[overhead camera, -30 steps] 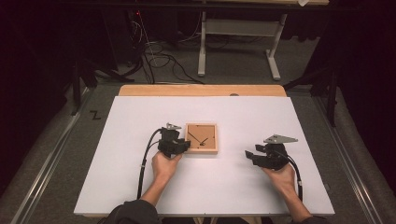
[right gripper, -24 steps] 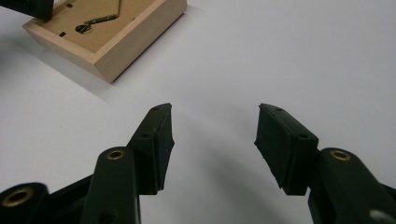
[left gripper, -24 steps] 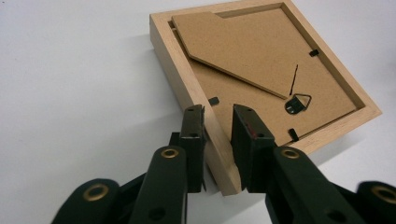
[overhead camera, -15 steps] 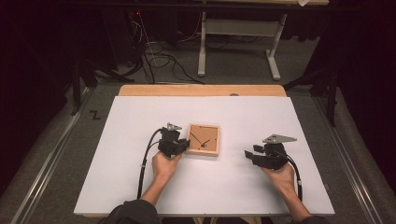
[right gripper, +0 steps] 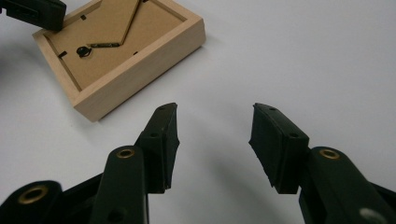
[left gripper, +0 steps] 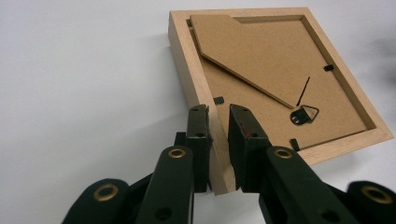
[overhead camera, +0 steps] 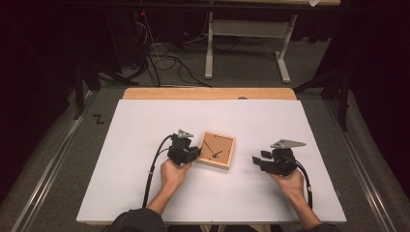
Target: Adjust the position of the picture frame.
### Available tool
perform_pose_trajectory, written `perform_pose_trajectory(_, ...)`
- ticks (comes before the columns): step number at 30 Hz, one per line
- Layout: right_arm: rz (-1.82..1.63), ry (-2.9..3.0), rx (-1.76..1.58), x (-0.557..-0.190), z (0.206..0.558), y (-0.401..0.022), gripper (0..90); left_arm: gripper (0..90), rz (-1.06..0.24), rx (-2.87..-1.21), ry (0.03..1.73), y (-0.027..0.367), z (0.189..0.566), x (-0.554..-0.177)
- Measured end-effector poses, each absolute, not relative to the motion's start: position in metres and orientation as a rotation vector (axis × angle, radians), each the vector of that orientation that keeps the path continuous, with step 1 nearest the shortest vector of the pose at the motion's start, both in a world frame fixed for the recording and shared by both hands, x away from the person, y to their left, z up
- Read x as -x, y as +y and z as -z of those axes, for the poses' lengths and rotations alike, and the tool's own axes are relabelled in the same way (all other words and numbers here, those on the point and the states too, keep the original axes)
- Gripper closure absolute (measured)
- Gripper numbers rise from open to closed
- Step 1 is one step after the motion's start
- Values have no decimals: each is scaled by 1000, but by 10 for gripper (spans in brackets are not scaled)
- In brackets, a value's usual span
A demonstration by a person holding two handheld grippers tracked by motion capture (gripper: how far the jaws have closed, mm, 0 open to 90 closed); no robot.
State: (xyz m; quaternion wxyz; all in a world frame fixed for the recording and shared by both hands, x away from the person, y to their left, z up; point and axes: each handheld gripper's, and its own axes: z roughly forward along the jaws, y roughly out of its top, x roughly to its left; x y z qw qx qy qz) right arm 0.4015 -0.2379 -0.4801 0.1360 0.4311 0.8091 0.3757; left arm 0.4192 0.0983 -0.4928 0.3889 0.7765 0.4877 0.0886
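Observation:
A light wooden picture frame (overhead camera: 217,150) lies face down on the white table (overhead camera: 290,121), brown backing board (left gripper: 280,70) and small black hanger (left gripper: 303,114) up. My left gripper (overhead camera: 196,153) is at the frame's near left corner. In the left gripper view, its jaws (left gripper: 218,114) have just been closing and now pinch the frame's wooden rim (left gripper: 182,70) between them, one pad outside and one inside. My right gripper (overhead camera: 256,159) rests right of the frame, apart from it. Its jaws (right gripper: 215,116) have just been closing with nothing between them and stand open. The frame (right gripper: 140,60) lies ahead of them to the left.
A wooden strip (overhead camera: 208,93) borders the table's far edge. Beyond it on the floor are cables (overhead camera: 164,58) and the white legs of another table (overhead camera: 209,53). Bare white tabletop surrounds the frame. A black cable (overhead camera: 152,169) trails back from the left gripper.
The left gripper's jaws have closed onto the frame's corner, and the frame has shifted slightly right and turned a little. The right gripper's jaws have narrowed; that hand stayed put.

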Motion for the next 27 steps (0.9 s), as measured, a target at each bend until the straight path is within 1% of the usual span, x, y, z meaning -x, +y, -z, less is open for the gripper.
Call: perform_pose_trajectory(27,-1109,2349,-1253,-404,482,-230,526,794,-182,-2069,1080,78,491,-406)
